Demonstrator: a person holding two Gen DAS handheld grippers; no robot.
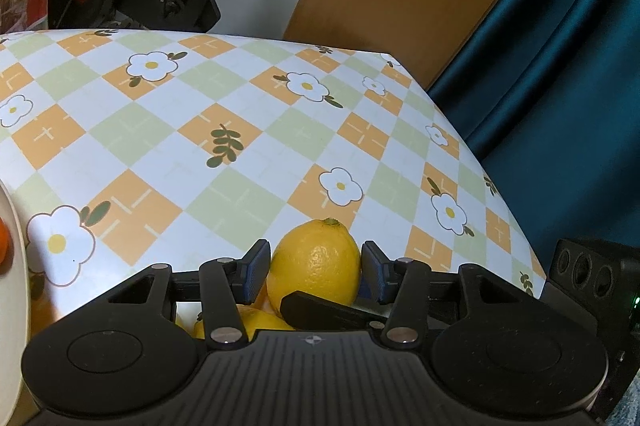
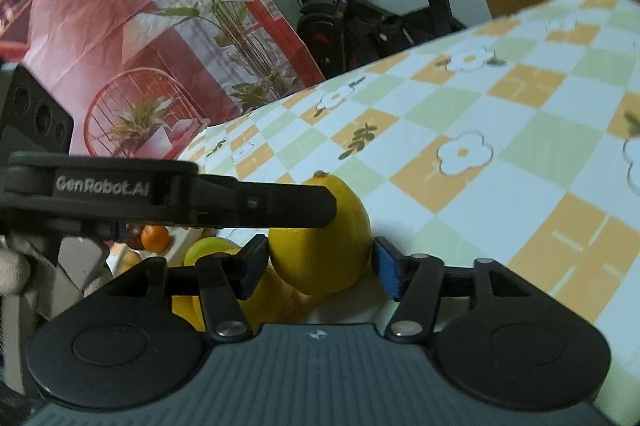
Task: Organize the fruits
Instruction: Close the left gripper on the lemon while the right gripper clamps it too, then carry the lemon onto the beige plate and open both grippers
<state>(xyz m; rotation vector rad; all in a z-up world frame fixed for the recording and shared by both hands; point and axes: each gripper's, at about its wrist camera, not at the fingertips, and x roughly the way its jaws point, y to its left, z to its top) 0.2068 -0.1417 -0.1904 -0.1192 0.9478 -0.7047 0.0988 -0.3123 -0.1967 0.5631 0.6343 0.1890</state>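
Both grippers — left [image 1: 316, 266] and right [image 2: 320, 266] — had their fingers around one lemon [image 1: 314, 264], neither clearly squeezing. Next: one lets go — a handover.

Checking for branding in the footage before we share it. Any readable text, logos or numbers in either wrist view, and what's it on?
"GenRobot.AI": white lettering on the side of the left gripper, seen in the right wrist view.
Small compass-like mark, no letters: on each gripper's body, at the centre.
Nothing else reads: the tablecloth has only flowers and leaves, the lemon bears no sticker, and the red backdrop shows no text.
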